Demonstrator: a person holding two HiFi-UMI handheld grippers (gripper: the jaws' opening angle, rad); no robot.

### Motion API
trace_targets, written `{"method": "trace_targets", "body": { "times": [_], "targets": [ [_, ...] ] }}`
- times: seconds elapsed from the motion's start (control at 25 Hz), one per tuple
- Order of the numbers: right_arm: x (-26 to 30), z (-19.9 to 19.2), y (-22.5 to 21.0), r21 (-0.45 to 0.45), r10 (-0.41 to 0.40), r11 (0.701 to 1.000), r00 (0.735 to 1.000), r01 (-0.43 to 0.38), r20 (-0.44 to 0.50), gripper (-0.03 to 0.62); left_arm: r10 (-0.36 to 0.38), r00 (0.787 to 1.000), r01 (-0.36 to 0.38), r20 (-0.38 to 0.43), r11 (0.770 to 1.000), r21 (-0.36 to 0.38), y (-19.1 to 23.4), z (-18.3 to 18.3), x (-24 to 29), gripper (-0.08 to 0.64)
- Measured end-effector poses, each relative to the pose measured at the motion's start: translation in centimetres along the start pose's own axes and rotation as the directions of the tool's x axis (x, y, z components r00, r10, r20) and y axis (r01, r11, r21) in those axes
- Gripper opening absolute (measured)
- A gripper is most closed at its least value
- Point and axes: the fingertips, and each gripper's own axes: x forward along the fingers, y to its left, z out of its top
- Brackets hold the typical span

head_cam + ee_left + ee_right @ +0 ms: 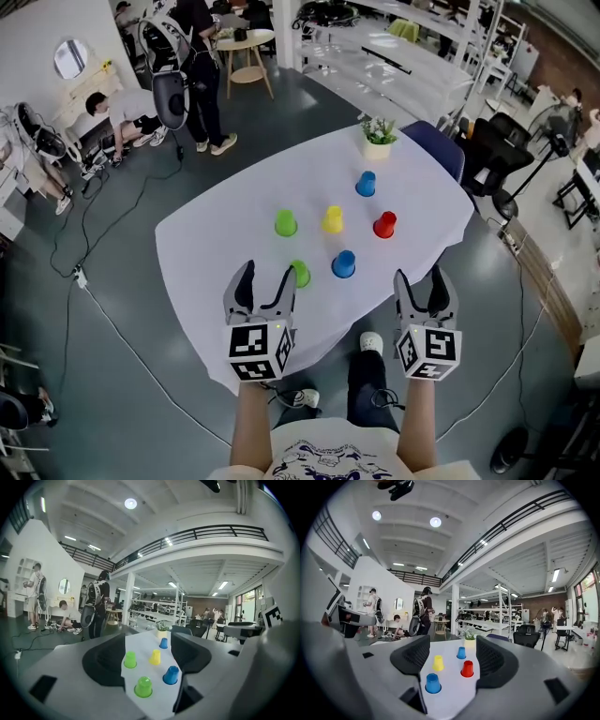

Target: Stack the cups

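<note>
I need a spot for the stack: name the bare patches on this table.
Widest bare patch: left part of the table, beside the far green cup. A smaller one right of the red cup. The middle, round the yellow cup, is crowded.

Head view hangs high above the near edge of the white table [216, 234], looking steeply down, whole top in frame. Both gripper views sit low, just off that near edge, facing nearly level across the table toward its far end. All three catch the yellow cup [333, 219] and plant pot [379, 141].
</note>
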Motion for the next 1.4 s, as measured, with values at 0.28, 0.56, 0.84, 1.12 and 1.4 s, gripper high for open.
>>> {"method": "trace_targets", "body": {
  "times": [0.28, 0.56, 0.84, 1.12, 1.4],
  "targets": [
    [8.1, -0.6, -4.7, -0.009, 0.105, 0.994, 0.994, -0.106, -0.036, 0.313, 0.135, 0.99, -0.135, -0.049, 0.991, -0.002, -0.5, -1.3, 5.9, 0.296],
    [16.0, -1.3, -9.0, -0.021, 0.238, 0.97, 0.967, -0.241, -0.087, 0.322, 0.268, 0.958, -0.27, -0.101, 0.963, -0.01, -2.1, -1.8, 10.8, 0.296],
    [21.0, -3.4, -11.3, -0.049, 0.355, 0.929, 0.923, -0.366, -0.148, 0.327, 0.359, 0.924, -0.364, -0.129, 0.931, -0.012, -3.8, -2.6, 14.6, 0.296],
    [24.9, -6.8, -13.3, -0.044, 0.462, 0.875, 0.859, -0.482, -0.221, 0.331, 0.446, 0.878, -0.456, -0.171, 0.89, -0.024, -5.9, -4.4, 17.5, 0.296],
    [27.6, -10.1, -13.9, -0.046, 0.523, 0.831, 0.806, -0.555, -0.278, 0.331, 0.511, 0.834, -0.526, -0.207, 0.85, -0.022, -7.0, -6.8, 18.3, 0.296]
  ]
}}
